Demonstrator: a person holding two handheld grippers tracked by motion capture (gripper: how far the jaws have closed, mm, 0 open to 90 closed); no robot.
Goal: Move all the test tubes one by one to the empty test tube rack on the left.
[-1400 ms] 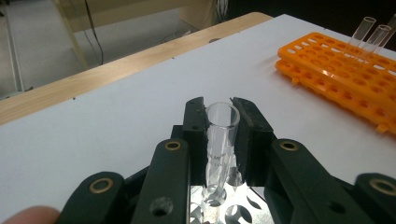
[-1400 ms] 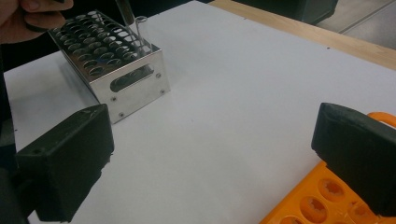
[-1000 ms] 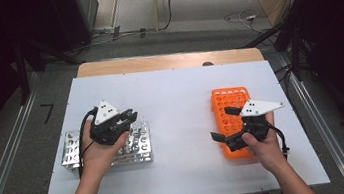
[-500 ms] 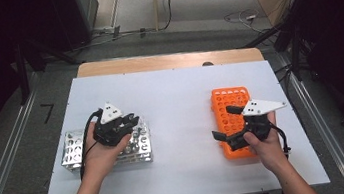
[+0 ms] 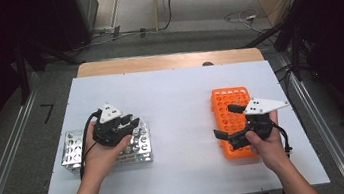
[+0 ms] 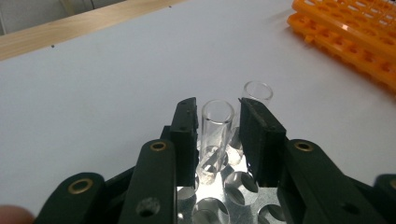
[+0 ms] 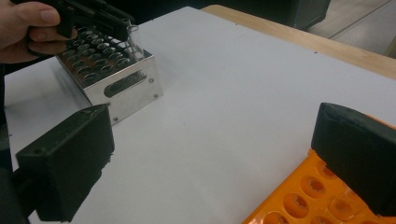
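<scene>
The left gripper [image 6: 217, 135] has just been opening, its jaws loosely bracketing a clear glass test tube [image 6: 215, 135] standing in the shiny steel rack [image 5: 139, 154]. The right gripper [image 5: 233, 119] waits spread over the orange plastic rack [image 5: 223, 101]. Next likely: clamp, lift straight.

Left gripper [image 6: 212, 140] jaws have just been opening: shut a second ago, now slightly apart, with a clear glass tube [image 6: 215, 133] upright between them in the metal rack [image 5: 138, 144]. A thin gap shows beside the tube on at least one side. In the high view the gripper head has shifted a little toward 5 o'clock over the rack.
</scene>
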